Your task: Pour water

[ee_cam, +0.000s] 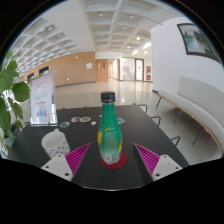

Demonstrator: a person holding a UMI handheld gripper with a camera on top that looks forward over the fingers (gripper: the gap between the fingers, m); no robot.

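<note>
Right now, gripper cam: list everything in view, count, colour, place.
bottle: 1, green with dark cap and printed label, upright on the table, just ahead of the fingers, centred between them
coaster: 1, red, under the bottle
table: 1, dark, carries everything near
cup: 1, white with dots, left of the bottle
lid: 1, small round, grey, behind the cup; what it is exactly is unclear
sign: 1, white, standing at the table's left end
plant: 1, green leaves, far left
bench: 1, white, along the right wall
picture: 1, framed, on the right wall
gripper: 1, pink-padded fingers, open, bottle not yet between them
</note>
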